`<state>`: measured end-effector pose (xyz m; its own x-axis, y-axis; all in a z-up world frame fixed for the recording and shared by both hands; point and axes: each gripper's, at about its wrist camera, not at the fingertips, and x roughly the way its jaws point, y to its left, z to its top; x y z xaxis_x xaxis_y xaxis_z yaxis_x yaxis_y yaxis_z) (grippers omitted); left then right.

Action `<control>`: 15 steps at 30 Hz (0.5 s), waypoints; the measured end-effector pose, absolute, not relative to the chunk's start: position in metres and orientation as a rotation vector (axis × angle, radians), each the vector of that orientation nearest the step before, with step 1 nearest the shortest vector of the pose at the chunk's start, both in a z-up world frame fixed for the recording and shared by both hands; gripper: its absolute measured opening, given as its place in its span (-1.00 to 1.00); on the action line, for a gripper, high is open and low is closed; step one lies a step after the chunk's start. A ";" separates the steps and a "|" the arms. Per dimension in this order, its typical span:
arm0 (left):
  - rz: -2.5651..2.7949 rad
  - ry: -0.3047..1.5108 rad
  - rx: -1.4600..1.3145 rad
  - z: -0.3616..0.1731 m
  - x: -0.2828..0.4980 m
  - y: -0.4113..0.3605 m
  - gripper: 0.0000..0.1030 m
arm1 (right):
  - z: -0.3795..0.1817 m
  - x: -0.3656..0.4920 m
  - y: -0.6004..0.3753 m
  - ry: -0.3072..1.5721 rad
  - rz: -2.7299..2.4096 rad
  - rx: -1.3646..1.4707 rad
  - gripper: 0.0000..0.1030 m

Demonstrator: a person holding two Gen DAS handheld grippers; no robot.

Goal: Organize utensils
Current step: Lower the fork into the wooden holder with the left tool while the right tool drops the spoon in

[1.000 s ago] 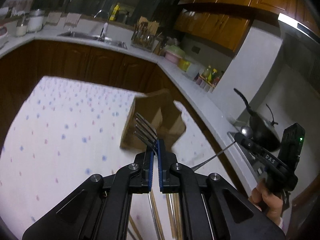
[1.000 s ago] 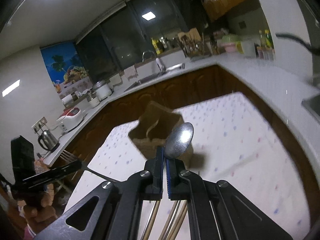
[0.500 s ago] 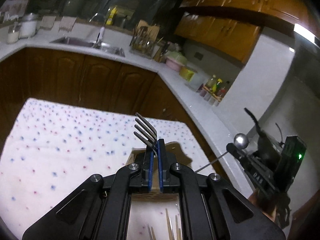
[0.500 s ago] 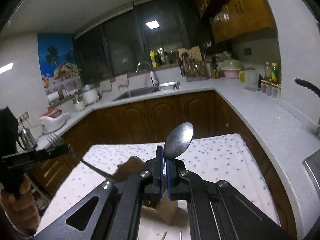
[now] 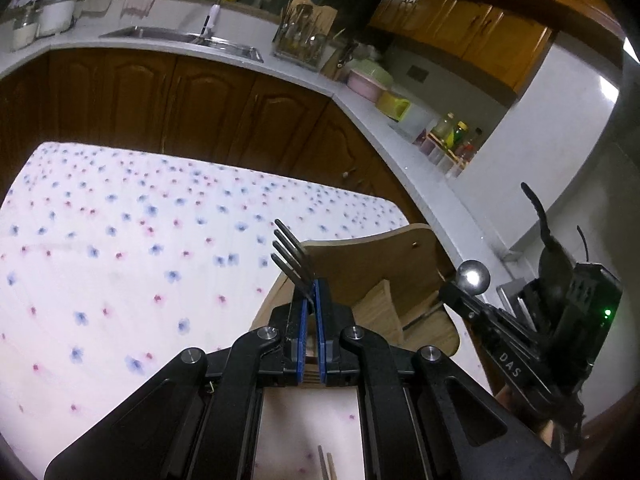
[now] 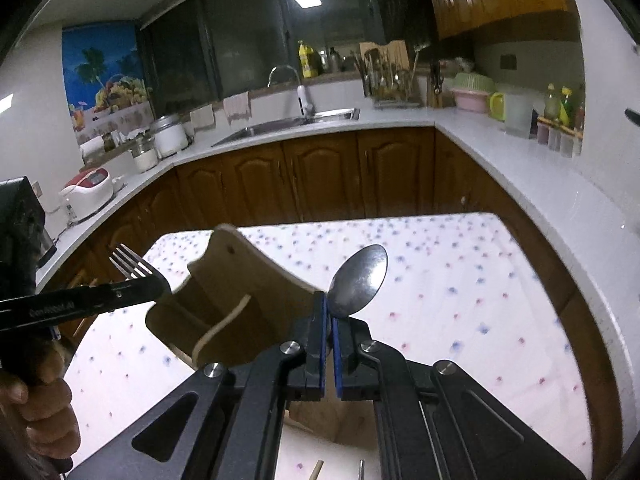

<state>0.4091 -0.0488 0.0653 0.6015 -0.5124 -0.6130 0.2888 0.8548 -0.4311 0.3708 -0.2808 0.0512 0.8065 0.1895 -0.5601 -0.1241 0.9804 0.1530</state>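
Observation:
My left gripper (image 5: pixel 311 292) is shut on a metal fork (image 5: pixel 292 256), tines up and tilted left, just above the near edge of a wooden utensil holder (image 5: pixel 384 280) with an inner divider. My right gripper (image 6: pixel 329 308) is shut on a metal spoon (image 6: pixel 360 280), bowl up, right of the same holder (image 6: pixel 240 292). In the left wrist view the right gripper (image 5: pixel 452 296) and spoon bowl (image 5: pixel 473 277) are at the holder's right. In the right wrist view the left gripper (image 6: pixel 160 286) and fork (image 6: pixel 130 265) are at the holder's left.
The holder stands on a table with a white flowered cloth (image 5: pixel 120 248). Chopstick tips (image 5: pixel 325 462) lie on the cloth below my left gripper. Behind are dark wood cabinets (image 6: pixel 320 176), a white counter with a sink (image 6: pixel 288 124), and a black wok (image 5: pixel 556 256) at right.
Both grippers have moved forward and down over the holder, which now sits larger and closer between them. The fork and spoon stay clamped as before.

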 end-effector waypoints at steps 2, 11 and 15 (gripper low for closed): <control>-0.471 0.801 -0.300 0.066 0.410 -0.049 -0.94 | 0.050 0.369 -0.280 0.609 0.168 0.110 -0.95; -0.457 0.808 -0.299 0.068 0.412 -0.050 -0.91 | 0.052 0.372 -0.281 0.619 0.170 0.133 -0.94; -0.438 0.820 -0.318 0.069 0.410 -0.043 -0.43 | 0.056 0.372 -0.284 0.626 0.166 0.156 -0.81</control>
